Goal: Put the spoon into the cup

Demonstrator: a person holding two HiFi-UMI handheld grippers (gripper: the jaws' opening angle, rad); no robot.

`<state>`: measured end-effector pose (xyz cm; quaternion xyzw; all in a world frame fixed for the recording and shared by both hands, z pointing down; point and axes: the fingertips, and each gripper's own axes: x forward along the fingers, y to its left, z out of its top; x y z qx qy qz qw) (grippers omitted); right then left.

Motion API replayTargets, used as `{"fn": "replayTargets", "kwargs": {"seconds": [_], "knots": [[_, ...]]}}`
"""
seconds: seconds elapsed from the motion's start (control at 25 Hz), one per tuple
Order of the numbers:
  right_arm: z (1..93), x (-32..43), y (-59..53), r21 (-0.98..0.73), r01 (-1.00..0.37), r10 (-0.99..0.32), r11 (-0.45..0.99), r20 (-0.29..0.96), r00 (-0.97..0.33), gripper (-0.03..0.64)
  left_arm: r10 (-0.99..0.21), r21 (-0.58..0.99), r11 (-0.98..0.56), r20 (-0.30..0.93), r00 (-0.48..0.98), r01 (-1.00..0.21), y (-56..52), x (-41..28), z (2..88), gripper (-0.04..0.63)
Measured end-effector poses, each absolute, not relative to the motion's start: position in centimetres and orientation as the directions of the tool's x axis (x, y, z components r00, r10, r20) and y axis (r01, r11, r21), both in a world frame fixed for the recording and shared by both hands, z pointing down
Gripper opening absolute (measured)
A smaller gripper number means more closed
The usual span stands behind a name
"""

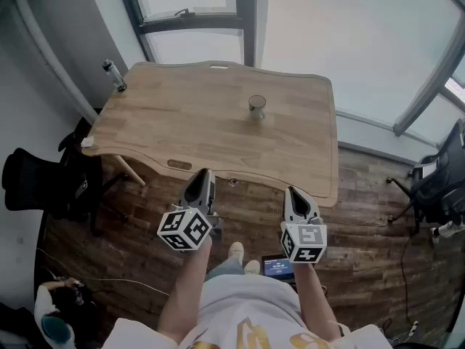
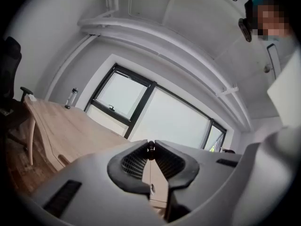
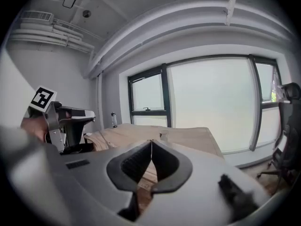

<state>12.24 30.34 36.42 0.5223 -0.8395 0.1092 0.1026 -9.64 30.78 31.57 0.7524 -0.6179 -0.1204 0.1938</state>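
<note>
Left hand-held gripper [image 2: 150, 147]: jaws shut, tips together. Tiny dark speck at the tips, too small to tell what it is. Right hand-held gripper [image 3: 151, 142]: jaws shut too, pads touching, nothing between them. Both are held side by side but apart, in front of the person's waist, tips pointing twd the near edge of the table [image 1: 182, 122]. Marker cubes face up at the head view. In the right gripper view the left one shows at the left edge w/ its cube.

Cup [image 1: 256, 106] stands upright on the table, far half, a bit right of centre, well apart from both grippers. Spoon: can't make it out in any view. Bottle [image 1: 114, 75] stands upright at the table's far left corner. Black chair [image 1: 40, 184] is left of the table, a 2nd chair [image 1: 436, 180] far right. Wood floor [image 1: 363, 224] below. Small lit screen [image 1: 278, 267] lies just beside the person's shoes [image 1: 242, 257].
</note>
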Motion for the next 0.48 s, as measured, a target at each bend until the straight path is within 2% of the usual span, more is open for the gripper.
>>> {"fn": "replayTargets", "kwargs": {"seconds": [0.48], "knots": [[36.47,11.56,30.69,-0.069,-0.891,-0.846,0.448,0.291,-0.447,0.031,-0.971,0.395,-0.188,0.065,0.231,-0.899,31.02,-9.34,31.26,0.052]]}}
